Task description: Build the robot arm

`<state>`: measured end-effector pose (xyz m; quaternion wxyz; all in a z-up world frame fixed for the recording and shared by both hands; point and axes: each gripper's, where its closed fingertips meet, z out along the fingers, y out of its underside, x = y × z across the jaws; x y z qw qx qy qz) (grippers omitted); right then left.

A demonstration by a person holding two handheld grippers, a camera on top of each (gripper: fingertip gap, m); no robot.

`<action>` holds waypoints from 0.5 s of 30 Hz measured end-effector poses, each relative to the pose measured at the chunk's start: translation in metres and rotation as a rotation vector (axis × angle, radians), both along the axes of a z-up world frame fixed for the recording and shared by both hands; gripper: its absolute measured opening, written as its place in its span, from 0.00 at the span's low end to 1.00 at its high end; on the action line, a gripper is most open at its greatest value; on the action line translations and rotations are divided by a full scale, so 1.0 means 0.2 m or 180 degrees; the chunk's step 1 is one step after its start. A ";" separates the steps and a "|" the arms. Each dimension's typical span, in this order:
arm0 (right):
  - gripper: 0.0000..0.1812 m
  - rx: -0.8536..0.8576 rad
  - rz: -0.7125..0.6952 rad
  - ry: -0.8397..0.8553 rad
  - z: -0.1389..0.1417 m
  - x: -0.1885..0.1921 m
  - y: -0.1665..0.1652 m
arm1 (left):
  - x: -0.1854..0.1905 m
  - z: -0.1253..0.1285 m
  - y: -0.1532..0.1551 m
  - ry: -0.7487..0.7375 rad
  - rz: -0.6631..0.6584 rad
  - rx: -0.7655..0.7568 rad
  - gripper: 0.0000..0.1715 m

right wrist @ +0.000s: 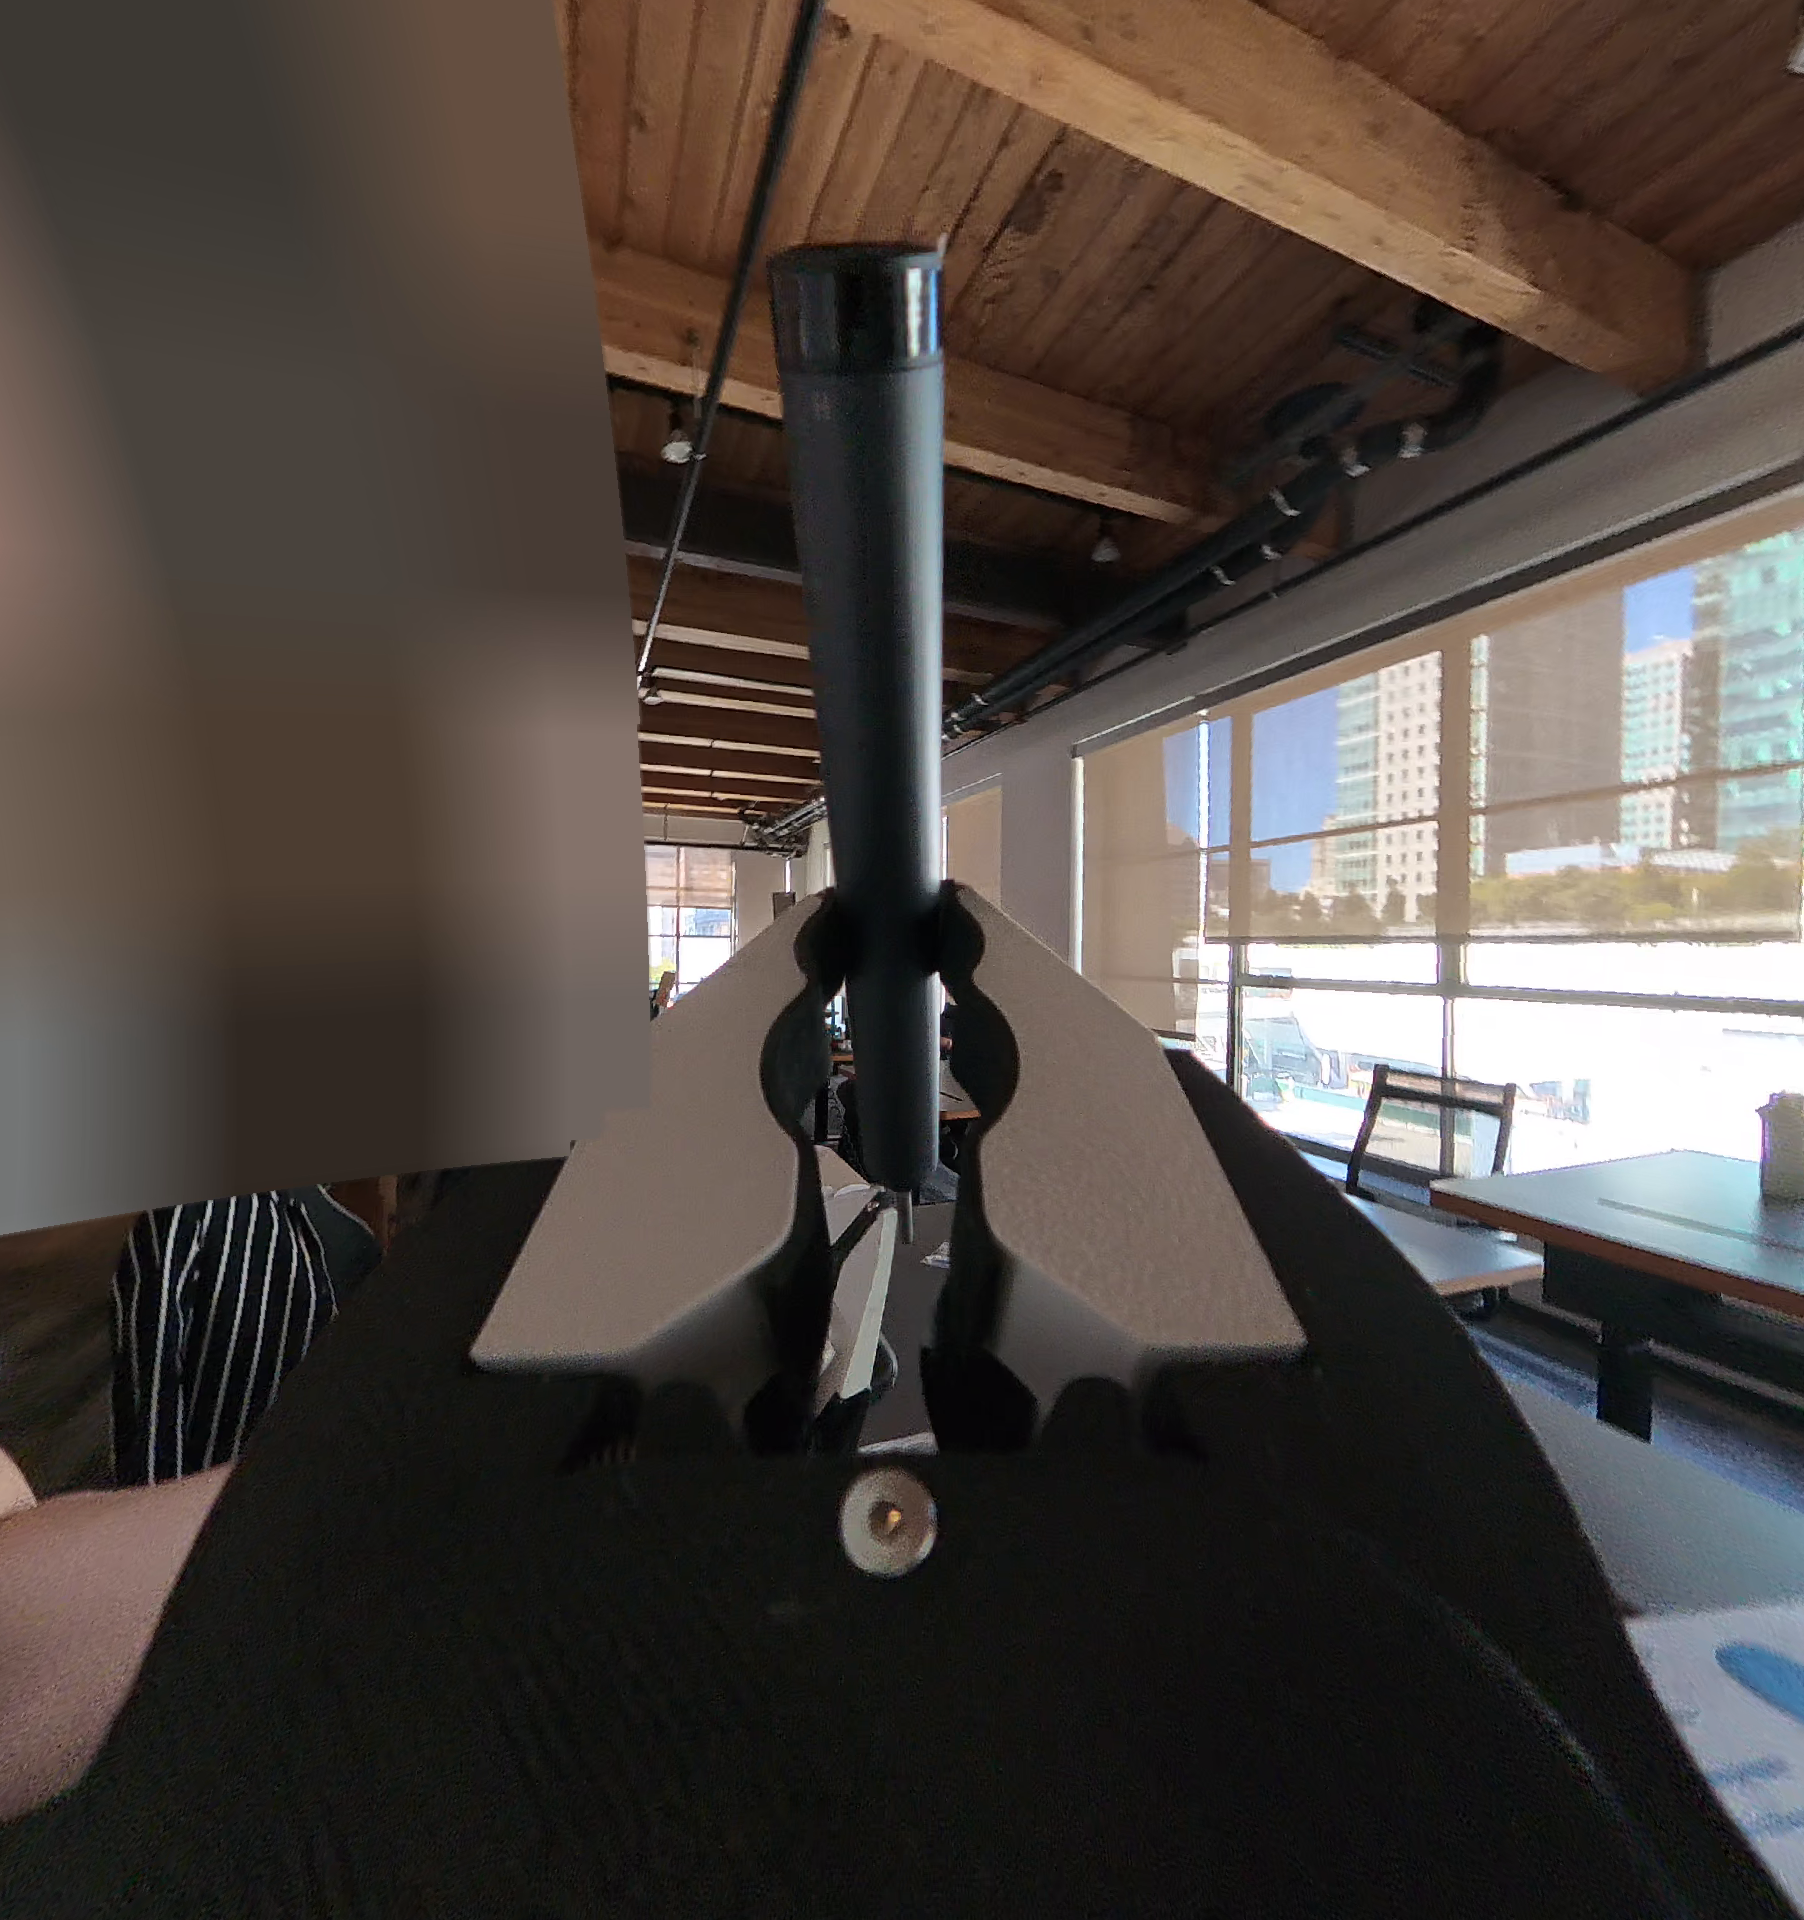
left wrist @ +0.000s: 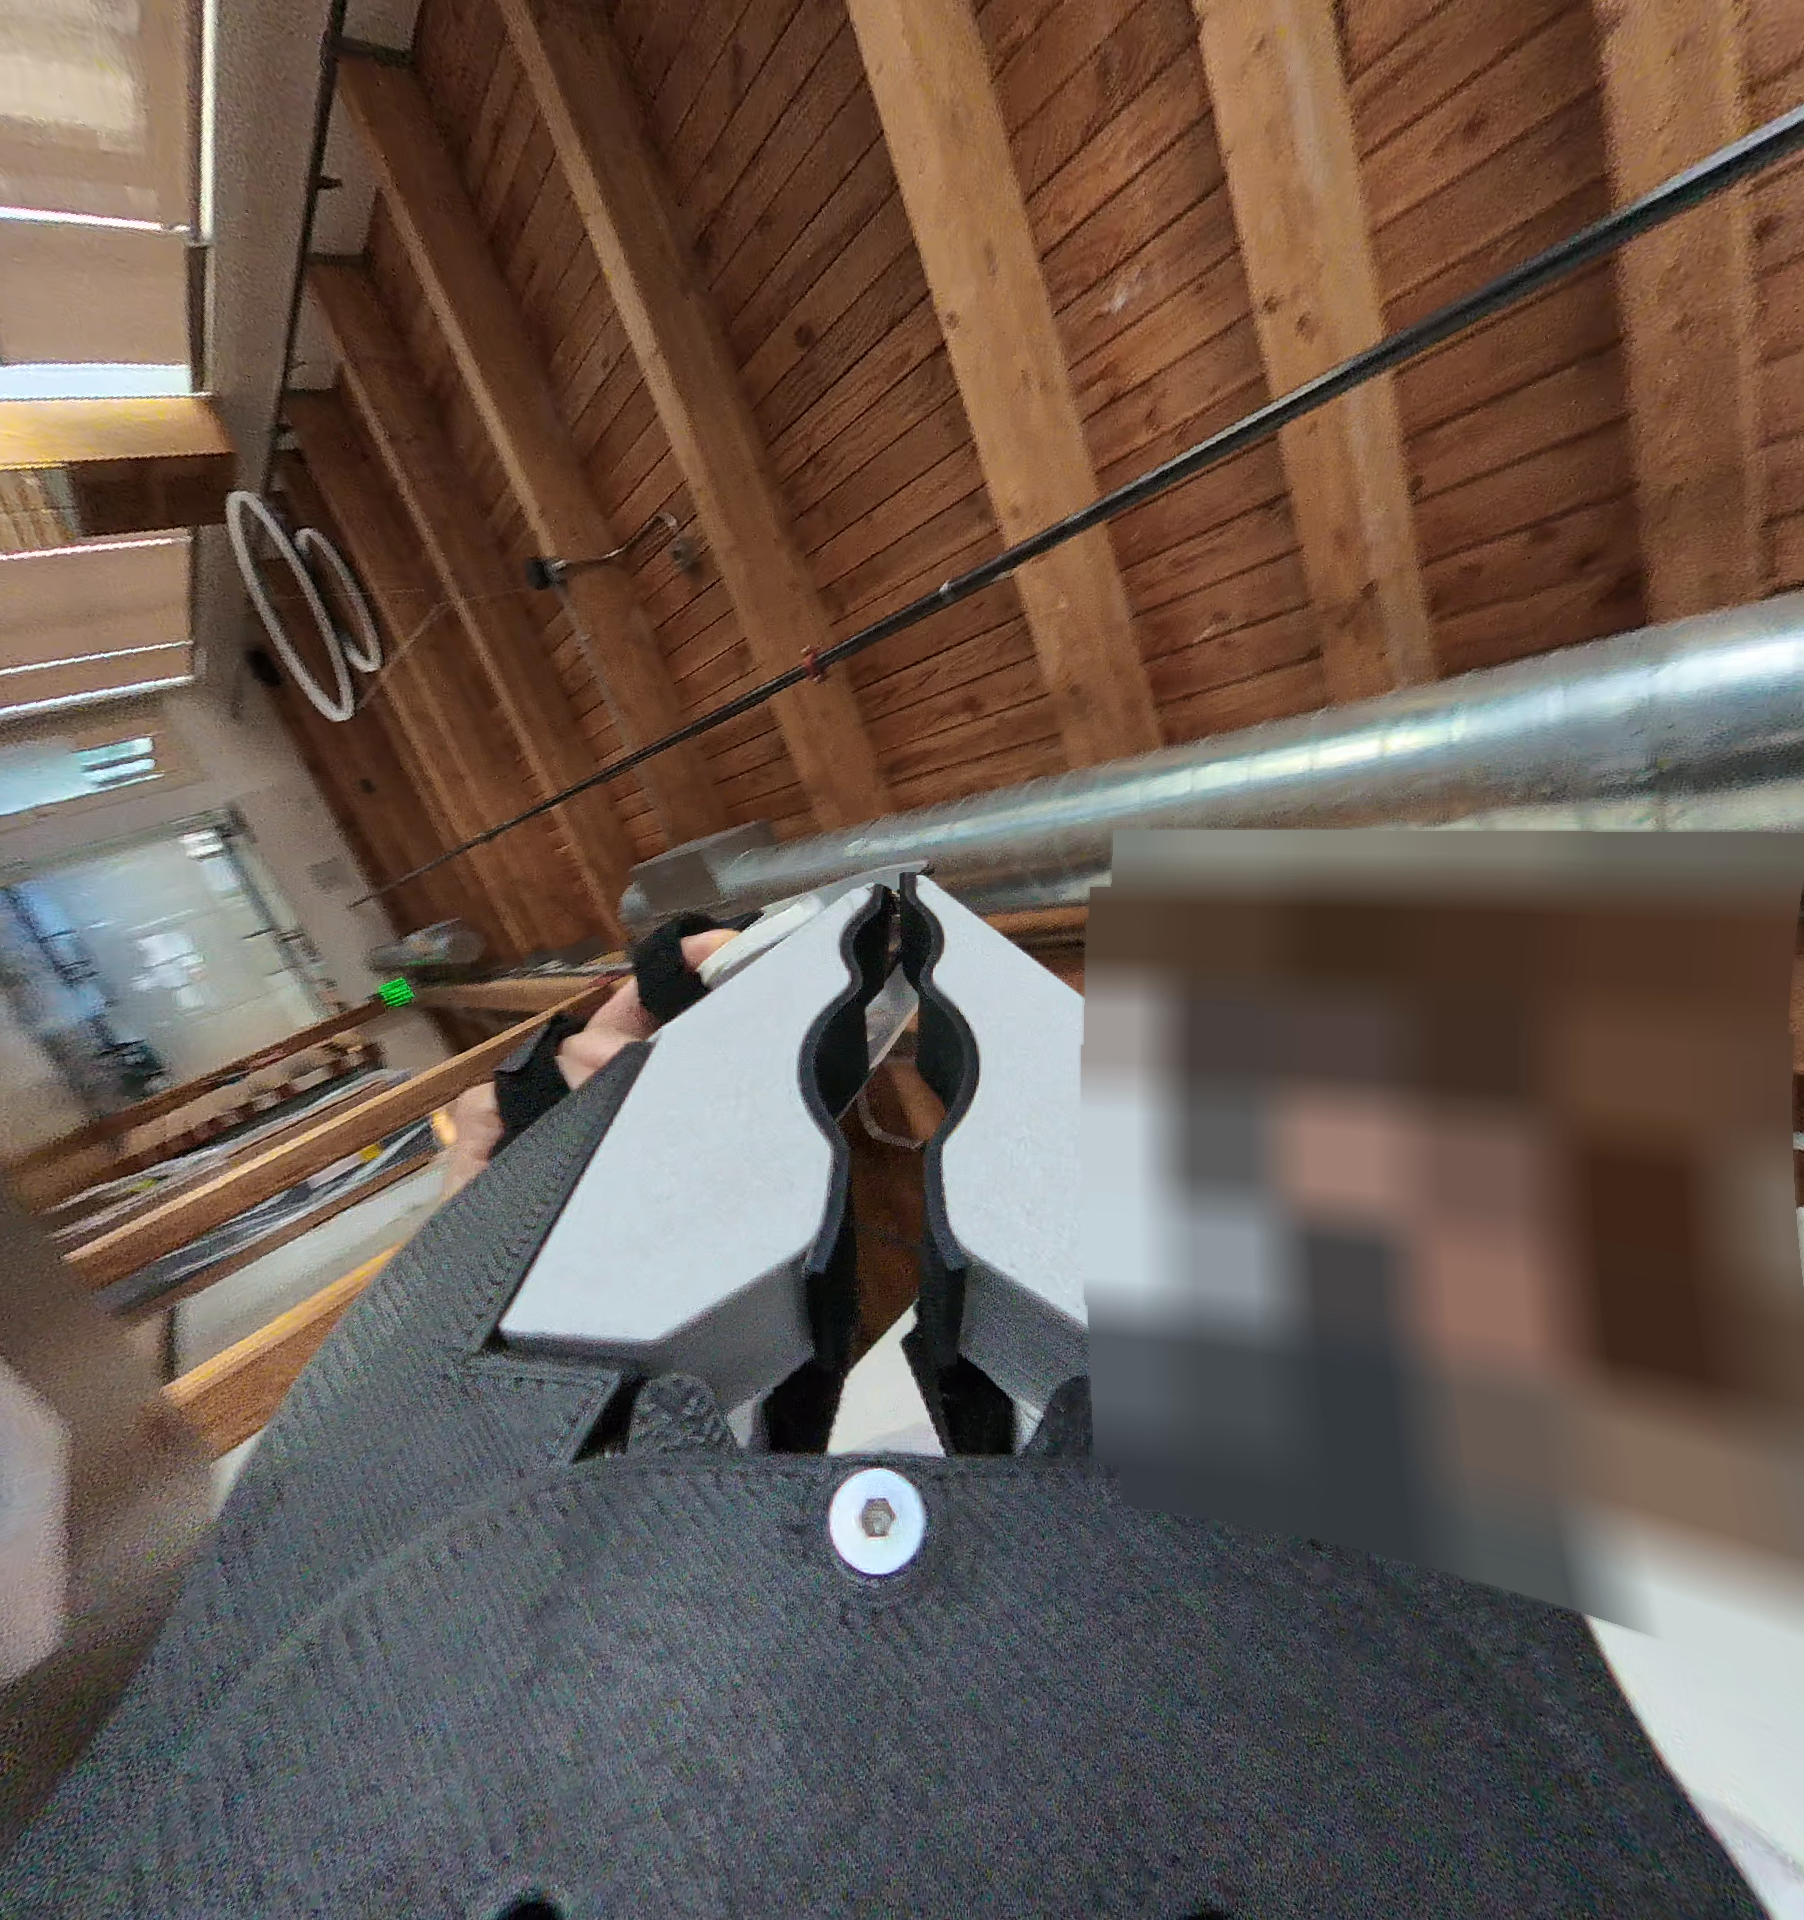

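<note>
Open air is seen above the left hand-held gripper (left wrist: 900,891) up to the silver round metal duct (left wrist: 1397,743) and the brown wooden plank ceiling (left wrist: 981,312). Its left flank is occupied by a hand in black finger straps (left wrist: 607,1023). The gap of the right hand-held gripper (right wrist: 882,914) is filled by a dark grey cylindrical tool (right wrist: 867,675); free room lies rightward over the long dark counter (right wrist: 1687,1236).

Hand (left wrist: 607,1029) mostly hidden (behind tongs)

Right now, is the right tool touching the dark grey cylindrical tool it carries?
Touching. The right wrist view shows the right tool shut on the dark grey cylindrical tool, both finger pads pressed against its shaft with no gap.
</note>
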<state>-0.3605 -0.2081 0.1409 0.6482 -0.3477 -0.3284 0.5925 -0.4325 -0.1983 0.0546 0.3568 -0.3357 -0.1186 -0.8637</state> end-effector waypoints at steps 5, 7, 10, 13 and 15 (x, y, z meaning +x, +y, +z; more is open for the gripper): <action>0.09 0.0853 -0.0013 -0.0049 0.11 -0.04 -0.15 | 0.00 0.07 0.03 -0.0512 0.0069 -0.0309 0.00; 0.09 0.1110 -0.0062 -0.0132 0.12 -0.06 -0.19 | 0.03 0.09 0.03 -0.0527 0.0120 -0.0352 0.00; 0.09 0.1298 -0.0072 -0.0176 0.11 -0.07 -0.22 | 0.05 0.11 0.03 -0.0578 0.0130 -0.0391 0.00; 0.09 0.1308 -0.0033 -0.0137 0.12 -0.07 -0.22 | 0.08 0.13 0.02 -0.0626 0.0052 -0.0396 0.00; 0.09 0.1298 -0.0024 -0.0134 0.13 -0.07 -0.21 | 0.09 0.14 0.02 -0.0625 0.0045 -0.0392 0.00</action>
